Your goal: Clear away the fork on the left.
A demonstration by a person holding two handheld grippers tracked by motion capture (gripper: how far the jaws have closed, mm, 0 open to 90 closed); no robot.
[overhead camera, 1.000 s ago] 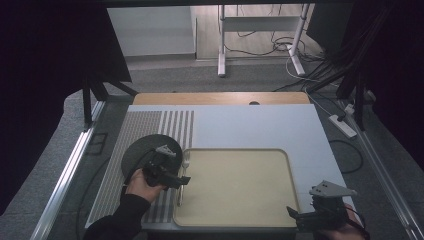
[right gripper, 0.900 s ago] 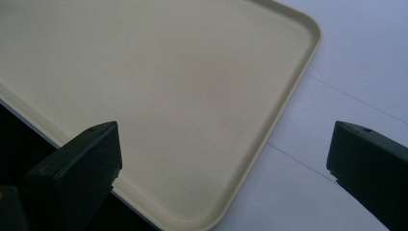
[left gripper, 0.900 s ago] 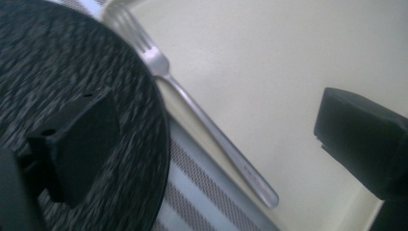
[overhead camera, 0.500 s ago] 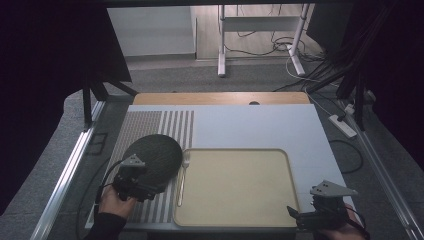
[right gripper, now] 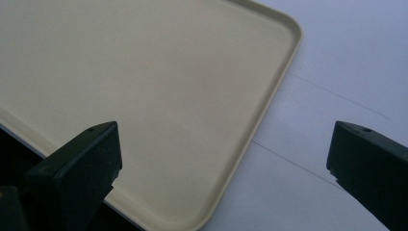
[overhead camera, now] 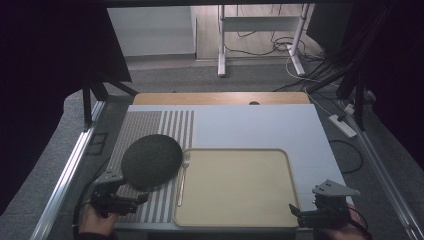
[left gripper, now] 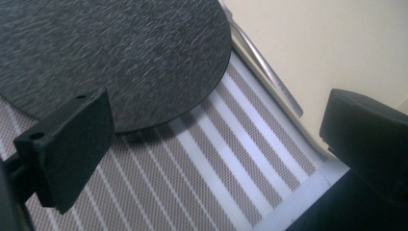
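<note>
The dark round plate [overhead camera: 151, 161] lay flat on the striped mat [overhead camera: 150, 125] at the table's near left, its right rim just beside the fork [overhead camera: 183, 175] and the left edge of the beige tray [overhead camera: 235, 187]. In the left gripper view the plate's [left gripper: 110, 53] near edge curved across the stripes [left gripper: 192, 178], with a bare band of mat between that rim and the table's front edge.

The left gripper [overhead camera: 125, 200] hung just off the plate's near-left rim, apart from it, its jaws spread wide with nothing between them; in its own view the left gripper [left gripper: 216, 144] showed one jaw overlapping the plate's edge in the picture and the other out over the mat's corner. Whether the jaw touched the plate could not be told.

The fork [left gripper: 262, 62] lay lengthwise in the narrow strip between plate and tray [left gripper: 337, 43], close to both, so little free room remained on the plate's right side. To the left and far side the mat lay open.

The right gripper [overhead camera: 312, 216] sat at the tray's near right corner, jaws also wide apart and holding nothing. In its own view the right gripper [right gripper: 226, 163] straddled the tray's [right gripper: 144, 96] raised rim, with the white table surface [right gripper: 337, 72] beyond. The tray's inside was bare.
</note>
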